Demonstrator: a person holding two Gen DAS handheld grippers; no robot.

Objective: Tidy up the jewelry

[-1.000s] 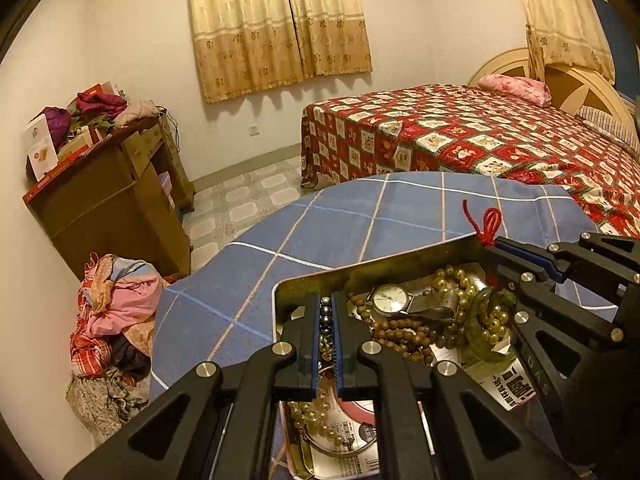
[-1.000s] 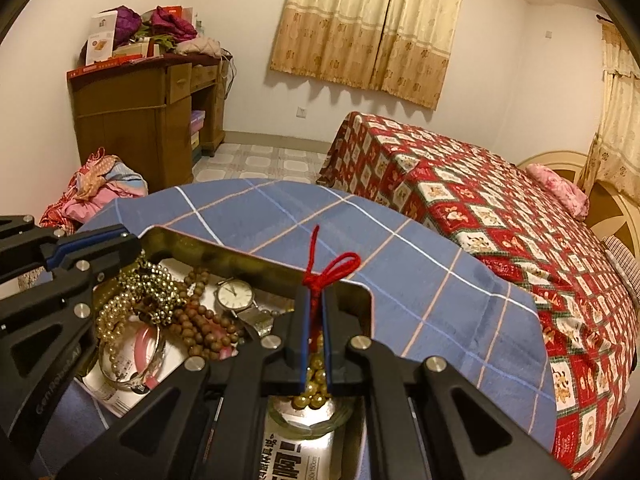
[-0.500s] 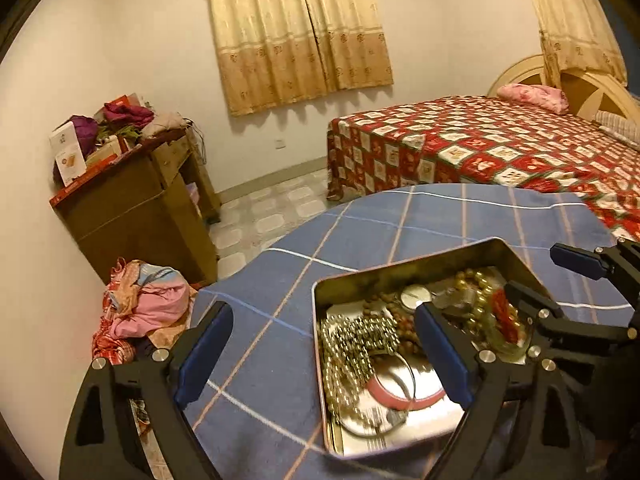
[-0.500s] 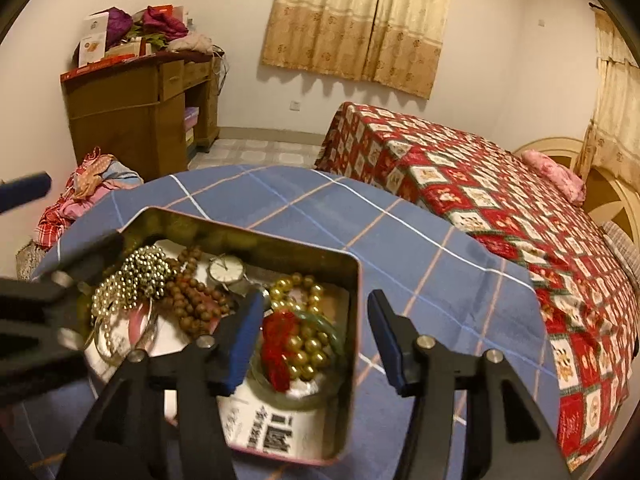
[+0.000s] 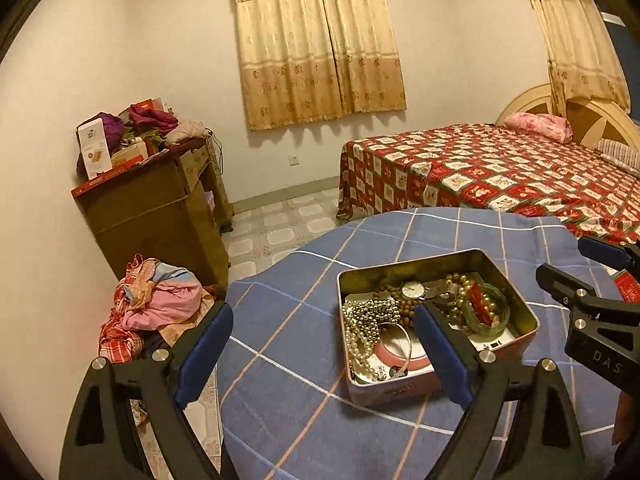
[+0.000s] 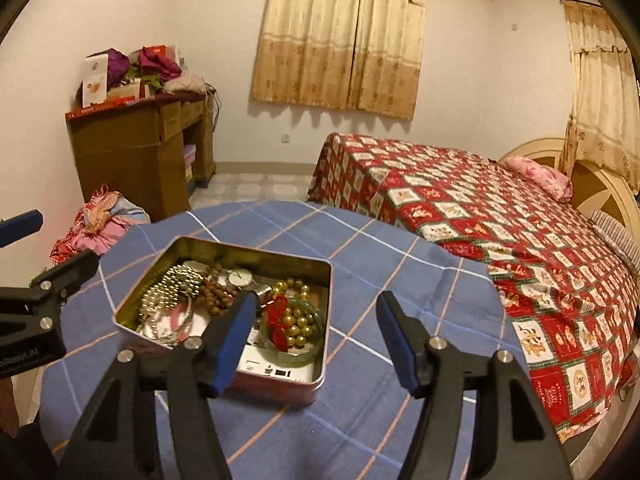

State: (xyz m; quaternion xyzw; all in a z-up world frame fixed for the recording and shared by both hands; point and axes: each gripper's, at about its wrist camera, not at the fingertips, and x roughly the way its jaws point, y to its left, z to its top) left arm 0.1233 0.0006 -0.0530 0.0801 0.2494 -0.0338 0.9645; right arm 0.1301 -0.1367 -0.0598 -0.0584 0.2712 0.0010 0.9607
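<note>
Blue checked cloth covers the tabletop (image 5: 304, 420), where a metal tin (image 6: 280, 258) near its middle holds tangled bead strands, a watch (image 6: 239, 278) and a green bangle (image 6: 316, 316). Both the left gripper (image 5: 320, 356) and right gripper (image 6: 314, 340) hang wide open and empty above its near rim. Sorting appears not yet begun; the next pick likely needs a careful dip inside the walls. Cloth lies bare toward every edge.

You're looking at bare counter (image 6: 392, 264) lying all around the tin (image 6: 280, 390); its raised walls are fencing in the jewelry.
</note>
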